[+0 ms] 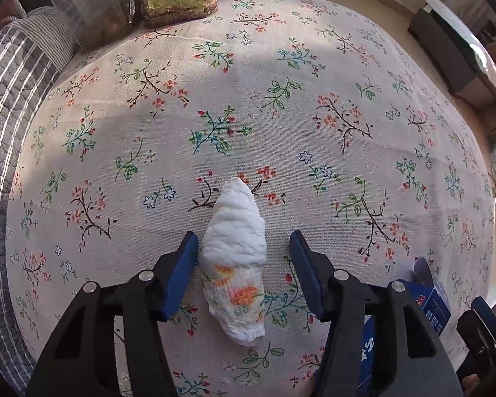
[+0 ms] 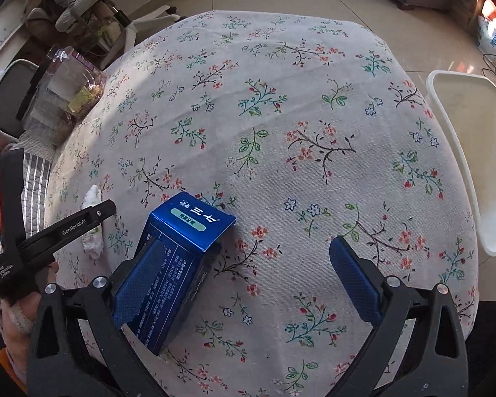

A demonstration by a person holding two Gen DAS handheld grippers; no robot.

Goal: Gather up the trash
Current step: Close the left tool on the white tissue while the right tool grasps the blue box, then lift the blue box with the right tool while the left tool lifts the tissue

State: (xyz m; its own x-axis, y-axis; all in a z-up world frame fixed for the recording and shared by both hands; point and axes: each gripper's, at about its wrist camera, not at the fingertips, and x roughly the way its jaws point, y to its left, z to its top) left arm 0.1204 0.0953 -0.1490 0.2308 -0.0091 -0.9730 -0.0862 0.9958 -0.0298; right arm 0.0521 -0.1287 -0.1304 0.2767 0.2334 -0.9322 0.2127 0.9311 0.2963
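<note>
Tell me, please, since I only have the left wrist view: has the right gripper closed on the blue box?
Observer: No. The right gripper is wide open. The blue box lies at the finger on the left of the right wrist view, far from the other one.
Operator: Thank you. Is there somewhere to drop the trash?
Observer: Yes. A white bin stands beside the table, on the right of that view, with its top open.
Operator: Is anything in it already?
Observer: Nothing shows in the part of its inside that I can see.
</note>
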